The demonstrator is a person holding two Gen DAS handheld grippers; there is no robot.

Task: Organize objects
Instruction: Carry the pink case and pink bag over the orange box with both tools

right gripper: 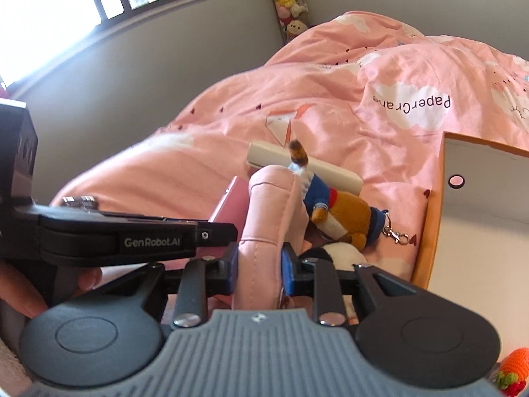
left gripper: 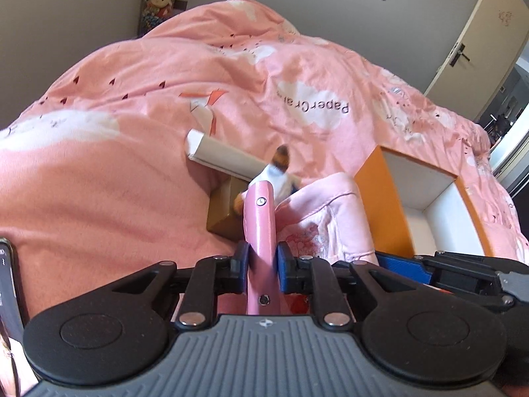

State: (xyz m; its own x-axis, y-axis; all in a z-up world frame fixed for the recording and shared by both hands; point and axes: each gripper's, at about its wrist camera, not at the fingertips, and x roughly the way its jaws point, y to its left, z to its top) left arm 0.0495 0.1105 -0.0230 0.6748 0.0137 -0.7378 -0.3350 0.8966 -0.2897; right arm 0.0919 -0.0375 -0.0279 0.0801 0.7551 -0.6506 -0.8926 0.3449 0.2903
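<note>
My left gripper [left gripper: 261, 264] is shut on a rigid pink flat strip with screws [left gripper: 259, 231], the edge of a pink case. My right gripper [right gripper: 259, 261] is shut on a padded pink fabric piece [right gripper: 267, 218]; the same pink fabric [left gripper: 324, 218] shows to the right in the left wrist view. A small plush bear in blue clothes with a keychain clip [right gripper: 344, 211] lies just beyond the fabric; it also shows blurred in the left wrist view [left gripper: 277, 172]. A black-and-white plush [right gripper: 334, 251] sits beside my right fingers. The left gripper's body [right gripper: 132, 238] crosses the right wrist view.
An orange box with a white inside [left gripper: 426, 192] stands open at right; its wall [right gripper: 429, 215] is near my right gripper. A long white box [right gripper: 304, 165] and a brown cardboard box [left gripper: 224, 208] lie on the pink duvet [left gripper: 132, 115]. A crocheted carrot [right gripper: 515, 367] lies at bottom right.
</note>
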